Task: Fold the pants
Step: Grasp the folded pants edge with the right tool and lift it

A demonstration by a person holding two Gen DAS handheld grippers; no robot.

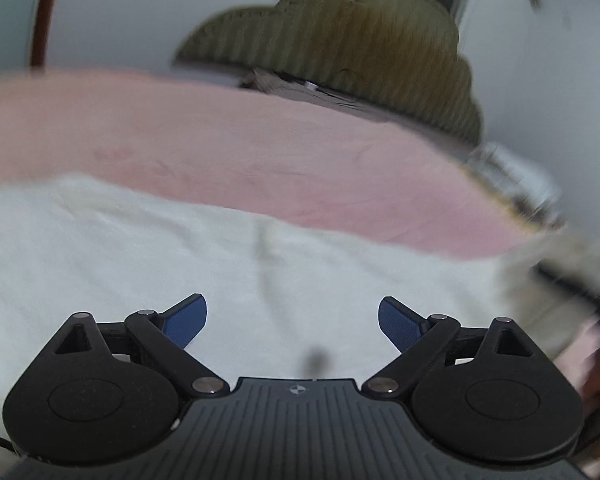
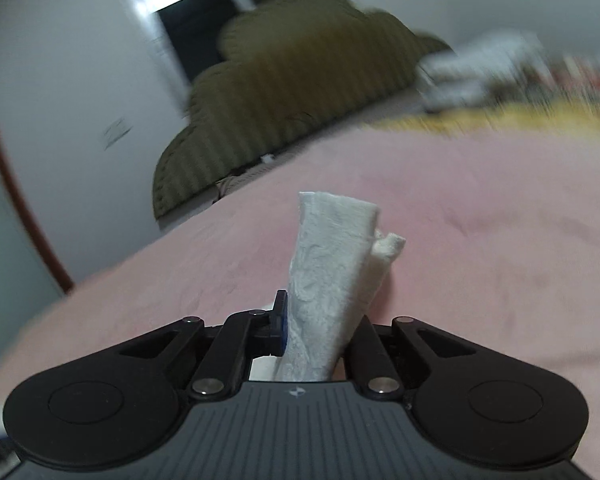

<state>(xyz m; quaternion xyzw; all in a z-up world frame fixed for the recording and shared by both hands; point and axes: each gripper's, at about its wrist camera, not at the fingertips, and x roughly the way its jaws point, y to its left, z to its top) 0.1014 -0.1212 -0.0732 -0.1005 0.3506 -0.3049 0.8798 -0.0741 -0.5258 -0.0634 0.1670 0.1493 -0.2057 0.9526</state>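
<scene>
The right tool [image 2: 316, 320] is clamped on a bunched fold of the white pants [image 2: 332, 264], which stick up from between its fingers toward 12 o'clock over the pink bed cover [image 2: 480, 240]. The left tool [image 1: 292, 320] stands wide apart with nothing between its blue pads [image 1: 188, 320]; below it the rest of the pants [image 1: 140, 248] lies flat and white on the bed, its far border running from 9 o'clock to 3 o'clock against the pink.

The step in hand looks like taking up one end of the pants to carry it over. To do it well, the left tool should close on the matching edge at the same height as the right, so both corners rise together and the cloth stays taut between them; a one-sided lift would drag the fabric into a skewed crease.

For room, the pink cover is open ahead of both tools. An olive cushion [image 2: 292, 80] lies at the bed's far end around 11 to 12 o'clock, well apart. In the left view, blurred clutter sits at the bed's edge at about 3 o'clock, so the fold is better laid toward the middle.
</scene>
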